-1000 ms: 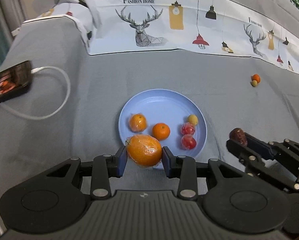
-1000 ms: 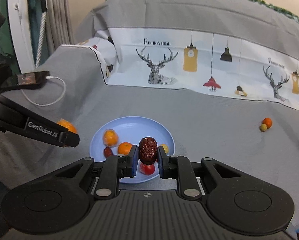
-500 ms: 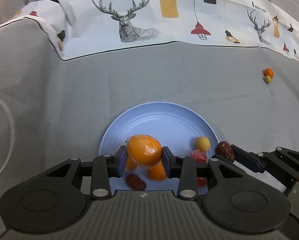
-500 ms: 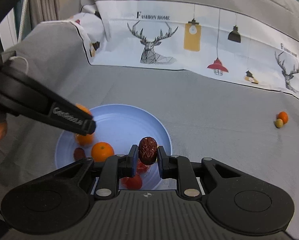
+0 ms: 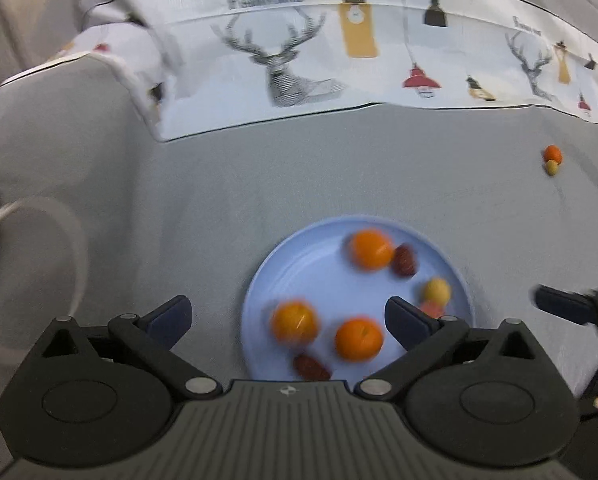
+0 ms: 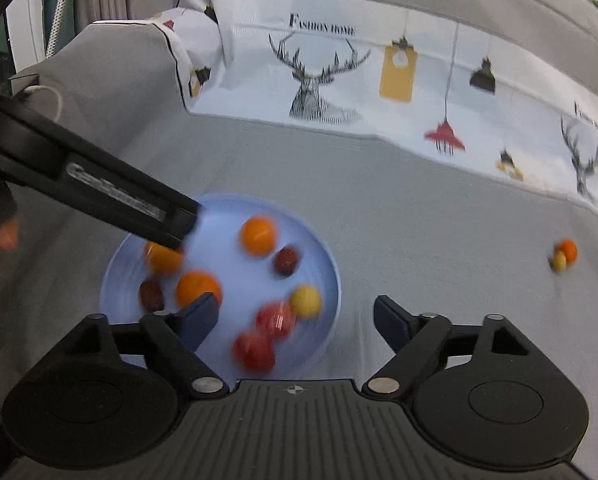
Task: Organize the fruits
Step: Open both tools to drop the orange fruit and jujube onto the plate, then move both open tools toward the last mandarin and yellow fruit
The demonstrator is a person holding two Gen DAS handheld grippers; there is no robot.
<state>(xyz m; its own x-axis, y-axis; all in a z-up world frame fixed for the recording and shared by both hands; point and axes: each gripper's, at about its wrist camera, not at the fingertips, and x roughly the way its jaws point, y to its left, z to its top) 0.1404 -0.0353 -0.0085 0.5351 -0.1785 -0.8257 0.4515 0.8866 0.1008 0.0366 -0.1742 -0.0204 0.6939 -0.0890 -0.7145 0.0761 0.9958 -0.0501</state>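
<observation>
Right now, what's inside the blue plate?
On the blue plate: three oranges, two dark dates, two red fruits and a yellow one. The left gripper's finger covers part of one orange; anything beneath it is hidden.

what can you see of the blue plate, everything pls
The plate is round, pale blue and smooth, like plastic, with a low raised rim. It lies flat on the grey cloth. On it are three oranges, two dark dates, two red fruits and a yellow one. Blur hides finer detail.
</observation>
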